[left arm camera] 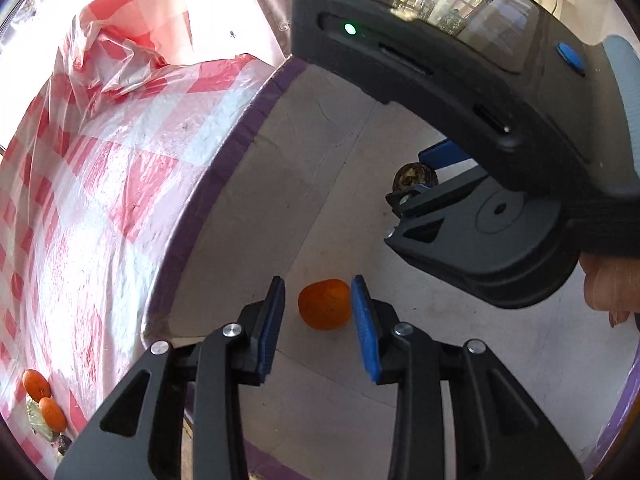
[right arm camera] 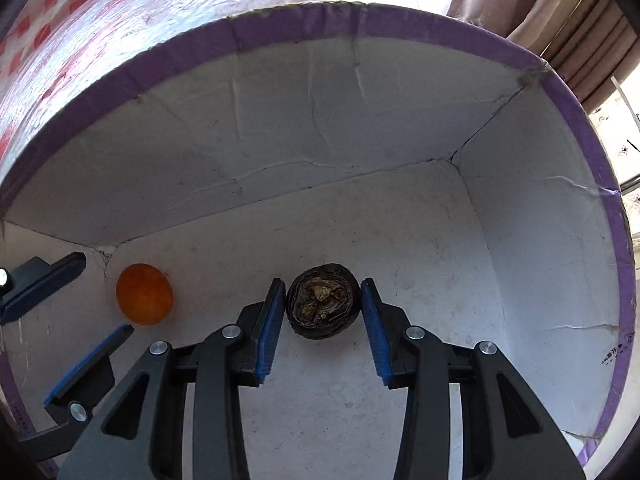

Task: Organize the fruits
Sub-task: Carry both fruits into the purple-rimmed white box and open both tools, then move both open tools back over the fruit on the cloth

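Note:
Both grippers reach into a white box with a purple rim [right arm camera: 400, 20]. An orange [left arm camera: 325, 304] lies on the box floor between the pads of my left gripper [left arm camera: 318, 300]; a gap shows on its left side, so the jaws stand open around it. It also shows in the right wrist view [right arm camera: 145, 294], with the left gripper [right arm camera: 102, 292] around it. A dark wrinkled round fruit [right arm camera: 323, 301] sits on the floor between the pads of my right gripper [right arm camera: 323, 300], which stands open close around it. The fruit [left arm camera: 414, 176] and the right gripper [left arm camera: 416, 176] also show in the left wrist view.
The box rim [left arm camera: 256, 120] stands on a red-and-white checked plastic cloth [left arm camera: 100, 200]. Two more oranges [left arm camera: 44, 396] lie on the cloth at lower left, outside the box. Curtains [right arm camera: 580, 20] hang beyond the box.

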`<state>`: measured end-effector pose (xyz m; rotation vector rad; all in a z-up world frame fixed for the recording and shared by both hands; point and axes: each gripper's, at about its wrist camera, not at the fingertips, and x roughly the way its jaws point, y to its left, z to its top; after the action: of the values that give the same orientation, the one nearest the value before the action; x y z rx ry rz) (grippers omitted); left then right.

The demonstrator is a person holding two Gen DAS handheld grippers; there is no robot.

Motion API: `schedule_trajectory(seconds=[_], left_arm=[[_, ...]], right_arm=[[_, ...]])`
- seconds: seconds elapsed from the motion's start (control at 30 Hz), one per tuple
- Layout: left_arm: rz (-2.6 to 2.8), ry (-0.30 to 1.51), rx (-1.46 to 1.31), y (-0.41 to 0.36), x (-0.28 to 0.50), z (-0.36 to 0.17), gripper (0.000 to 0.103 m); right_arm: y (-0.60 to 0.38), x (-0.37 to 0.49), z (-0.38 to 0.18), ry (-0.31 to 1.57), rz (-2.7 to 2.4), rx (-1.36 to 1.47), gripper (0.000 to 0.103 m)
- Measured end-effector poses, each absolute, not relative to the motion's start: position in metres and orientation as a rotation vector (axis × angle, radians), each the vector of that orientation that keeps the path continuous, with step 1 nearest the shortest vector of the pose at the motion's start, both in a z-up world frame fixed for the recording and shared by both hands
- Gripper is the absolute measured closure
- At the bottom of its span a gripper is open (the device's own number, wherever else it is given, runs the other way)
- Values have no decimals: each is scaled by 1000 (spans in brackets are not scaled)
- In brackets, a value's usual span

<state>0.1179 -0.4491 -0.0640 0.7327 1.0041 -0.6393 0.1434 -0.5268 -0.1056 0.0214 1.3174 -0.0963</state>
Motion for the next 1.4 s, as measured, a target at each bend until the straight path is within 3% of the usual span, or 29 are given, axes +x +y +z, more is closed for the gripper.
schedule_trajectory(seconds=[0.13,0.2,0.37,0.83,0.97,1.4], left_arm=[[-649,1011,688,-445,124,-61,68],[-655,1002,681,-445,125,-59,62],[-658,963,580,-431,130,-42,22],[-580,681,194,-337,103,43,16],[-547,702,95,-284,97,53,9],[-298,680,-41,-119,59,65,9]], right_arm=[[-527,142,-103,1298,-103,16,38],[-528,141,-99,1281,-104,19,27],[-537,134,-84,1213,-159,57,17],[-517,73,22,810,-239,115,16],[-490,70,46,773,-134,158,16],[-354,73,34,815,184,105,16]])
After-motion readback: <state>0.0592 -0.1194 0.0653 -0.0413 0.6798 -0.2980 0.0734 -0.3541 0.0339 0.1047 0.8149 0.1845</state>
